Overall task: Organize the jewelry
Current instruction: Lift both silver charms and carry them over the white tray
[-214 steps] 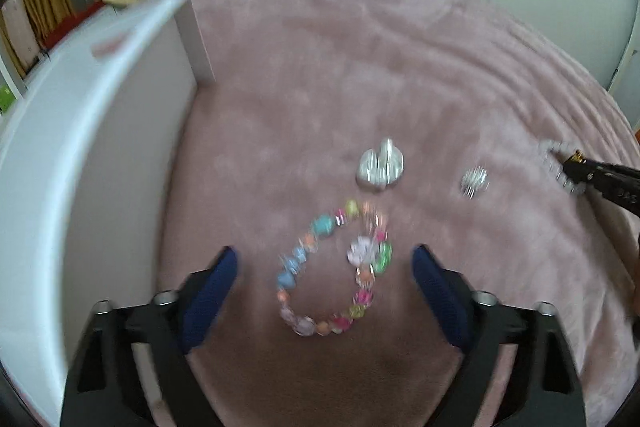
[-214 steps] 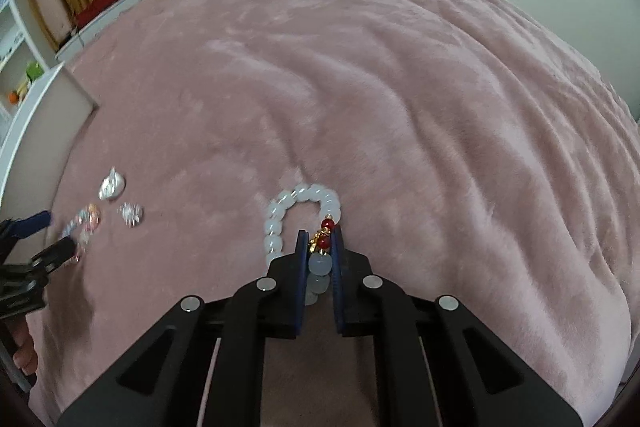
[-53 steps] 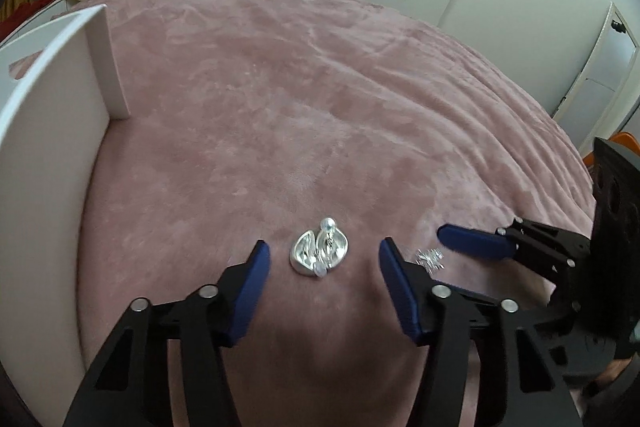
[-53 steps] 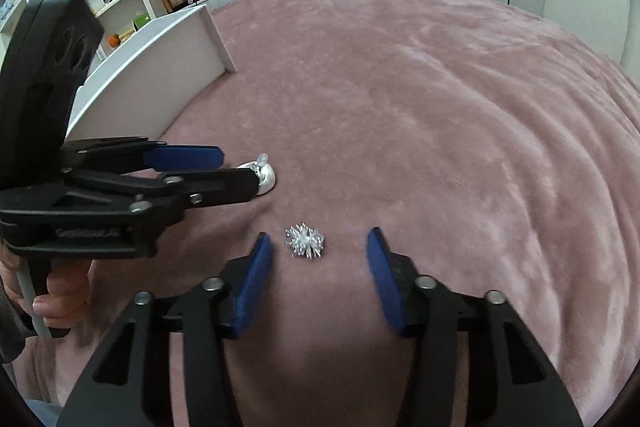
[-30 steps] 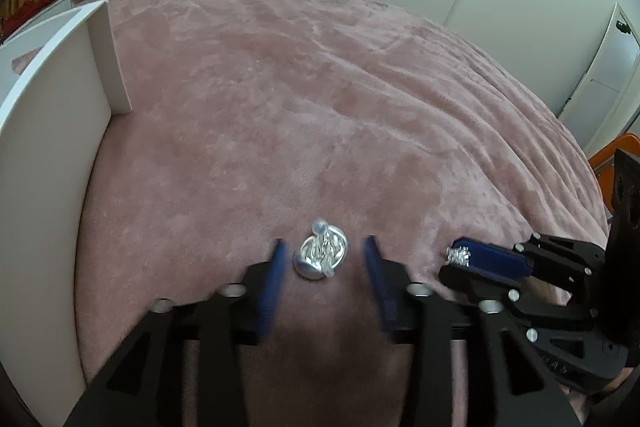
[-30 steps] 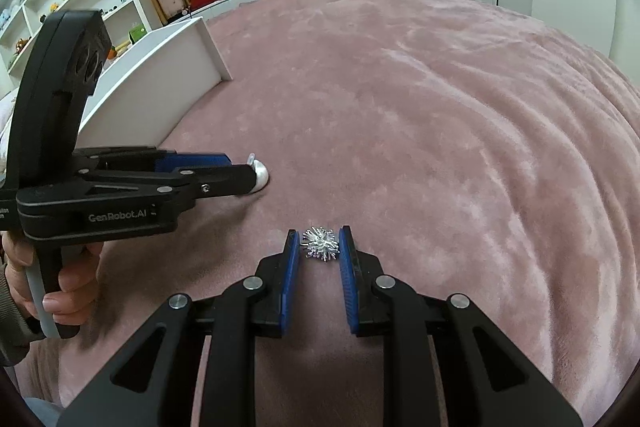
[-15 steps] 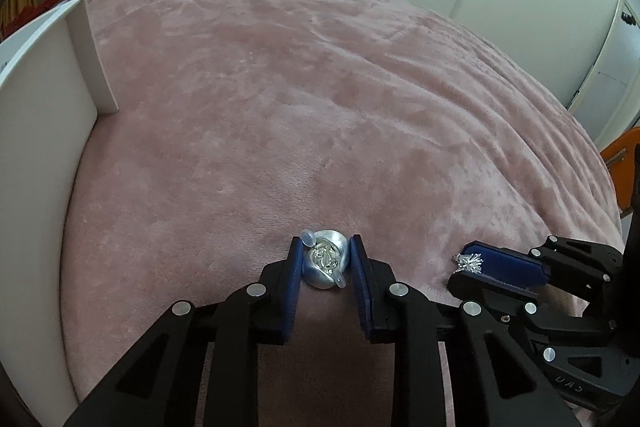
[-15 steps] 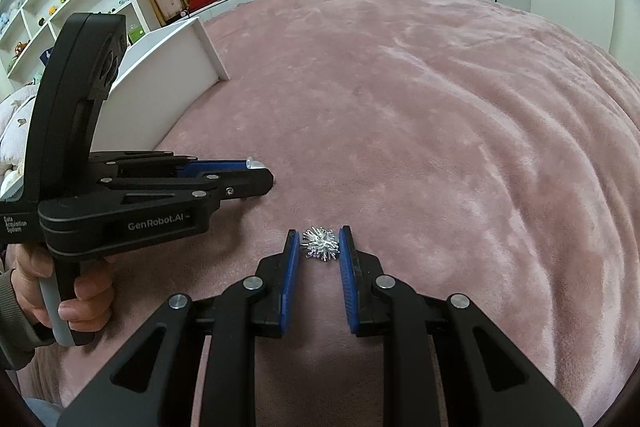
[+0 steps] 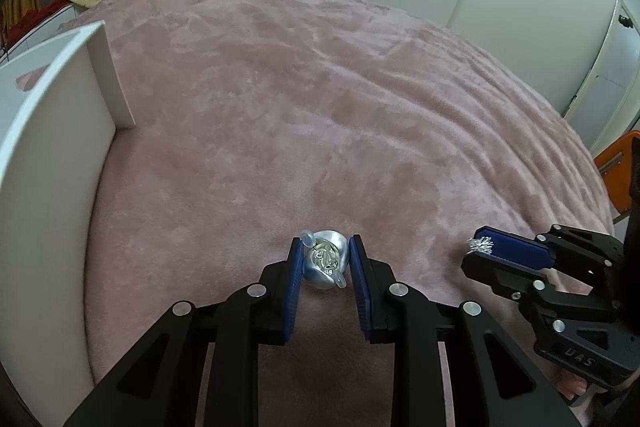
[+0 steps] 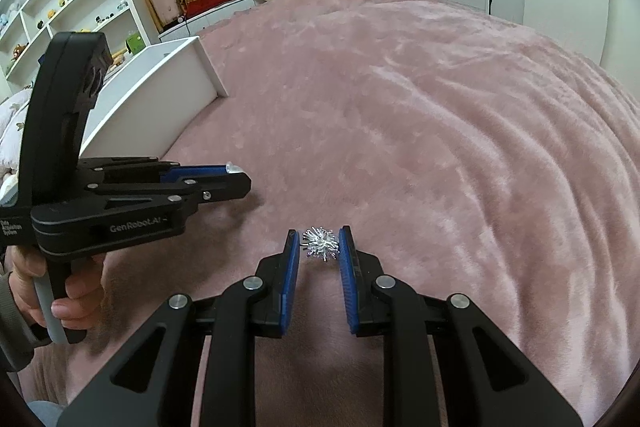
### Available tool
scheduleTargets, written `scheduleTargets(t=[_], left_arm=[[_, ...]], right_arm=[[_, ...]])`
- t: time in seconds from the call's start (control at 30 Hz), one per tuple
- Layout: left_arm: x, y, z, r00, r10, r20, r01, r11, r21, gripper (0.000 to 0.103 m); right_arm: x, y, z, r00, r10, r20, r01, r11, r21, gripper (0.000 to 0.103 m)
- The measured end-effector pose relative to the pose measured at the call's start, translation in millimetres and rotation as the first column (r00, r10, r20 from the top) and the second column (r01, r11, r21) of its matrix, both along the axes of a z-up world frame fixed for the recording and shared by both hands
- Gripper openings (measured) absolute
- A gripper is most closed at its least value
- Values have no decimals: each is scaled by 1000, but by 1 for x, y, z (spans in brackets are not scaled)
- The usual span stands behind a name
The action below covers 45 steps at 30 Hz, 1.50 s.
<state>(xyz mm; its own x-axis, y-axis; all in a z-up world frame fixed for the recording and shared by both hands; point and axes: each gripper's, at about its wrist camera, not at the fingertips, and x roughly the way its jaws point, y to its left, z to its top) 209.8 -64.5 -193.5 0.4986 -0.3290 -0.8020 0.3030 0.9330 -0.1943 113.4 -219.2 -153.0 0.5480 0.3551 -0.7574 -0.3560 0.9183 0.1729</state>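
Nearby, white box [image 9: 48,163] beside pink blanket [image 9: 320,87].

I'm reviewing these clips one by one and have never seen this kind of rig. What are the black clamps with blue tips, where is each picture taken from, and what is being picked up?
There is no robot here. A person holds a hand-squeezed two-finger gripper in each hand, and a wide-angle camera on each gripper looks forward along its fingers, so each picture shows its own gripper at the bottom.

In the left wrist view, the left gripper is shut on a rounded silver earring. In the right wrist view, the right gripper is shut on a spiky silver earring.

Both are over a pink plush blanket. A white box stands to the left.
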Motion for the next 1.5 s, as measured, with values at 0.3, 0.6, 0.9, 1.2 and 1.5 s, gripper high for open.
scheduleTargets(t=[0.3, 0.6, 0.9, 1.2, 1.5], left_arm=[[-11, 11, 33, 1000, 4, 31, -4, 1000, 13, 28], [-23, 28, 75, 997, 8, 71, -11, 999, 31, 28], [-41, 51, 112, 993, 31, 111, -38, 997, 68, 28], [-53, 93, 149, 984, 88, 158, -100, 992, 76, 28], [-63, 133, 159, 976, 145, 164, -161, 982, 94, 28]], right_arm=[[-1, 1, 32, 1000, -4, 31, 5, 1000, -22, 21], [-8, 17, 59, 999, 15, 49, -12, 998, -58, 21], [-10, 36, 82, 997, 43, 69, -38, 996, -79, 21], [-10, 64, 102, 993, 77, 92, -69, 994, -88, 21], [-1, 112, 114, 984, 145, 106, -138, 987, -78, 21]])
